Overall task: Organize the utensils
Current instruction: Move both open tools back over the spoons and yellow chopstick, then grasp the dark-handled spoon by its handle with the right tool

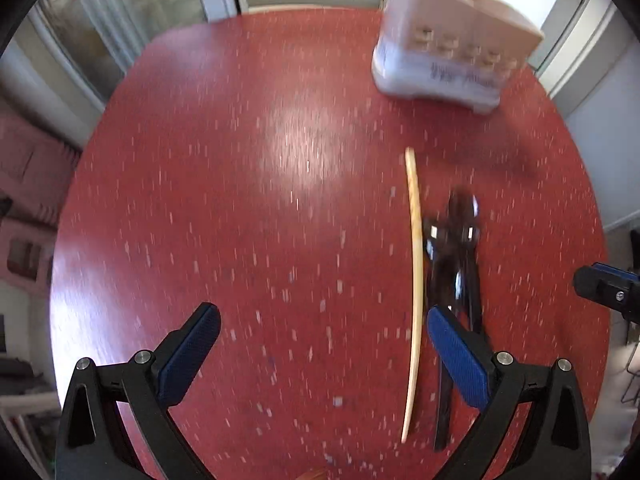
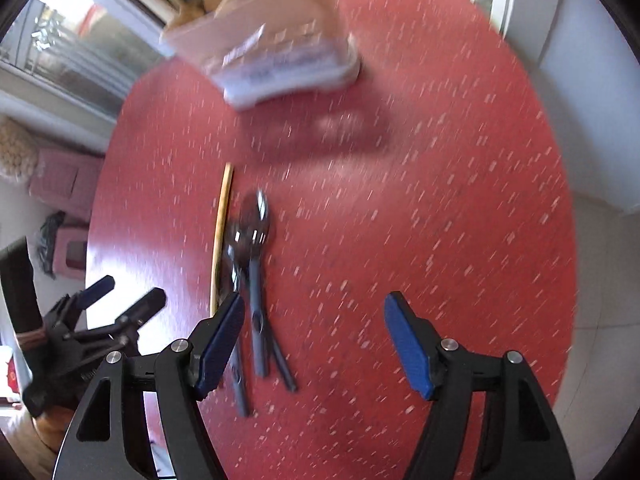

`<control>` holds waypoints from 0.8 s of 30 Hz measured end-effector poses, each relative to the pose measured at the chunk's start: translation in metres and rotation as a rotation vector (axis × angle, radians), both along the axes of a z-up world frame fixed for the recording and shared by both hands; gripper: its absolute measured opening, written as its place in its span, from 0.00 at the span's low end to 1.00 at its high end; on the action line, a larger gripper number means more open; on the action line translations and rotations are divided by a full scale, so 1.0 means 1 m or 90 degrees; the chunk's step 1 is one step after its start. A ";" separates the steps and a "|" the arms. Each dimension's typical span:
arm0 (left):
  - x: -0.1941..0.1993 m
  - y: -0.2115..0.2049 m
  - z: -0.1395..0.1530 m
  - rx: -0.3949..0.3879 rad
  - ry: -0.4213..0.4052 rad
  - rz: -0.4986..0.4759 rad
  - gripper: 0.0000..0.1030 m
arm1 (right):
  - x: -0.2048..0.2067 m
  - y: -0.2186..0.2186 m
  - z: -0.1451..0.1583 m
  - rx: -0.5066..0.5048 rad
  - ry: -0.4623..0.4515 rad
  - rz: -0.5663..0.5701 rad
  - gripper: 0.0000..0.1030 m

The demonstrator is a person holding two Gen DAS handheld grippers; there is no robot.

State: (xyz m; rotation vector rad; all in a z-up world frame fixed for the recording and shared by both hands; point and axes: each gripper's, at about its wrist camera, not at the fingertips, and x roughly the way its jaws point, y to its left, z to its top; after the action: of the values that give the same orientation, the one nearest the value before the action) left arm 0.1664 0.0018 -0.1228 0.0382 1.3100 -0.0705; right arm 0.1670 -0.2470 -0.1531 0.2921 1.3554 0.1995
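Jaws of both the left gripper [image 1: 324, 322] and right gripper [image 2: 314, 312] gape wide, empty. A wooden chopstick [image 1: 414, 280] and dark utensils [image 2: 254, 264] lie beneath them. Bare red table [image 1: 240, 200] spreads leftward.

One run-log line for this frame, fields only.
left tongs: open, empty | right tongs: open, empty | chopstick, dark utensils: on table | holder: far edge

Motion blur smears the dark utensils [image 2: 252, 272] and holder [image 1: 452, 52].
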 end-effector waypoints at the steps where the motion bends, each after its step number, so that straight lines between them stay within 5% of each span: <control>1: -0.005 0.001 -0.004 0.000 0.006 0.006 1.00 | -0.002 0.003 -0.004 0.001 0.009 0.003 0.73; 9: -0.023 0.007 -0.025 -0.029 0.033 0.027 1.00 | 0.003 0.022 -0.026 0.015 0.056 -0.016 0.73; 24: -0.033 0.001 -0.051 -0.036 0.051 0.004 1.00 | 0.036 0.065 -0.050 -0.065 0.079 0.009 0.71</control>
State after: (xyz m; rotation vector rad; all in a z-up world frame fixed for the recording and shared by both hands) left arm 0.1336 0.0024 -0.1741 -0.0174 1.3880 -0.1042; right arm 0.2034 -0.1818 -0.2032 0.2122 1.4857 0.1259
